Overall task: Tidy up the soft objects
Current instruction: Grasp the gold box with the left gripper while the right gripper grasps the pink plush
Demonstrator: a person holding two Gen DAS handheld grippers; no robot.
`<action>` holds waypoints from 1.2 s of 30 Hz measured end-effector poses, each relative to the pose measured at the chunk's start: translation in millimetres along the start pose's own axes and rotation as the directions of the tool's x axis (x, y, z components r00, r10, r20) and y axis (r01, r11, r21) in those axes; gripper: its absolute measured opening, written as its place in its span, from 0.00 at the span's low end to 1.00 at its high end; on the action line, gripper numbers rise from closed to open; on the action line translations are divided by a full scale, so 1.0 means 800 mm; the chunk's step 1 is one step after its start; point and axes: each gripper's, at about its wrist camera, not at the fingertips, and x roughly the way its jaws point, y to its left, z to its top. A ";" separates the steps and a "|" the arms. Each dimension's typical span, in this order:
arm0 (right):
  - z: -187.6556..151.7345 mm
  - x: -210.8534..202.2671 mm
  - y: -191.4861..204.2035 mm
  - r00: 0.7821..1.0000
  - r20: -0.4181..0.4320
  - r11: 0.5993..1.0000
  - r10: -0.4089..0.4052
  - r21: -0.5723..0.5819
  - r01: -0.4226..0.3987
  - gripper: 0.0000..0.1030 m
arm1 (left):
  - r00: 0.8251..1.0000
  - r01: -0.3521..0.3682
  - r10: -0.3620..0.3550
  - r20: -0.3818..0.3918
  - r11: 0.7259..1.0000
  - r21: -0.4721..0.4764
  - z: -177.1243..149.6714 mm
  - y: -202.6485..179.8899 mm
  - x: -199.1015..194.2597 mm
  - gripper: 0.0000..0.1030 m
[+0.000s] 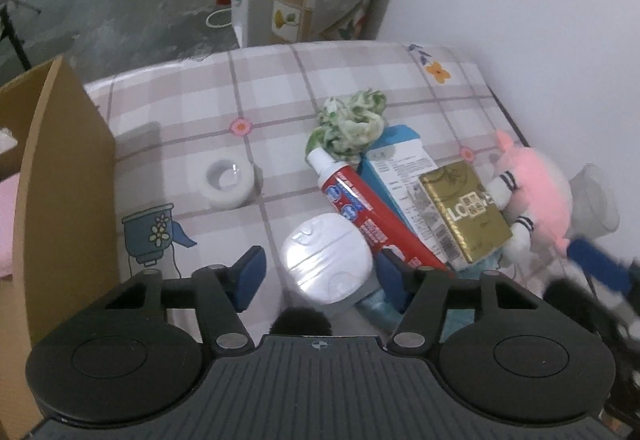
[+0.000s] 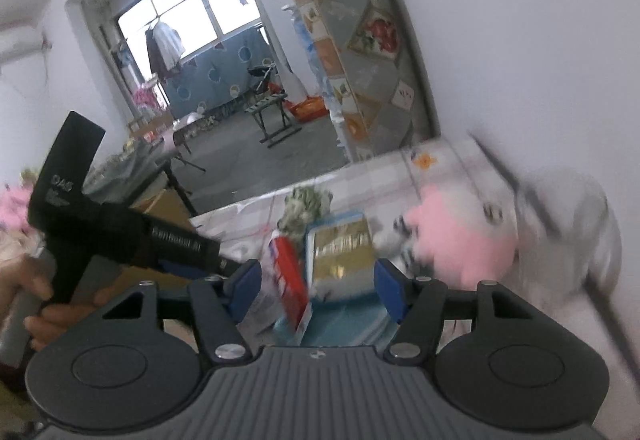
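- The pink plush toy (image 1: 536,191) lies at the right side of the table, by the wall, touching the gold box (image 1: 466,213); in the right wrist view it is a motion-blurred pink shape (image 2: 464,244).
- The green-and-white cloth bundle (image 1: 352,123), the other plainly soft thing, sits behind the pile, against the cap end of the red toothpaste tube (image 1: 360,207).
- A white wrapped pack (image 1: 326,258) lies nearest the left gripper (image 1: 316,272), whose jaws stand wide apart on either side of it, gripping nothing.
- The right gripper (image 2: 318,284) is likewise spread open and empty, aimed over the tube and the gold box, with the plush just to its right.
- A blue carton (image 1: 396,167) lies under the tube and gold box; a roll of white tape (image 1: 230,179) stands apart to the left on the checked tablecloth (image 1: 180,111).
- A cardboard box (image 1: 60,175) stands at the table's left edge; something pink shows inside it, too cropped to identify.
- My judgement: the sorting is barely under way, since both soft items on the table are unheld and the plush looks to be the next target.
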 end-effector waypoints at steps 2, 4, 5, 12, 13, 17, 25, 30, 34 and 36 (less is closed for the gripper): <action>0.013 0.016 0.010 1.000 -0.005 0.997 -0.027 -0.076 0.027 0.62 | 1.000 0.025 -0.025 -0.011 0.999 -0.035 0.002 0.006 0.004 0.58; 0.023 0.041 0.021 0.998 -0.031 0.985 -0.058 -0.165 0.052 0.62 | 0.999 0.040 -0.041 -0.016 0.998 -0.052 0.002 0.010 0.006 0.58; 0.026 0.056 0.024 0.996 -0.053 0.978 -0.078 -0.198 0.066 0.62 | 0.999 0.045 -0.046 -0.017 0.997 -0.056 0.003 0.011 0.007 0.58; 0.023 0.139 0.015 0.957 -0.235 0.958 -0.173 -0.265 0.109 0.56 | 0.998 0.057 -0.057 -0.005 0.997 -0.057 0.002 0.013 0.007 0.58; 0.021 0.144 0.010 0.954 -0.252 0.962 -0.165 -0.253 0.100 0.55 | 0.998 0.057 -0.057 0.010 0.997 -0.055 0.002 0.012 0.003 0.58; 0.019 0.132 0.002 0.965 -0.228 0.975 -0.130 -0.204 0.083 0.54 | 0.991 0.115 -0.110 0.071 0.992 -0.061 0.002 0.012 -0.022 0.65; 0.006 0.065 0.014 0.991 -0.125 0.994 -0.055 -0.100 0.043 0.54 | 0.950 0.312 -0.312 0.005 0.950 -0.023 -0.004 -0.032 -0.044 0.77; -0.006 0.024 0.041 0.998 -0.044 0.992 -0.034 -0.124 0.029 0.54 | 0.943 0.333 -0.333 -0.015 0.943 -0.010 -0.013 -0.056 -0.046 0.77; -0.012 -0.001 0.059 1.000 -0.002 0.989 -0.017 -0.148 0.016 0.54 | 0.940 0.340 -0.341 -0.013 0.940 -0.014 -0.023 -0.059 -0.052 0.67; -0.016 -0.008 0.065 1.000 0.004 0.988 -0.014 -0.156 0.015 0.54 | 0.929 0.368 -0.369 -0.019 0.929 -0.022 -0.026 -0.058 -0.054 0.55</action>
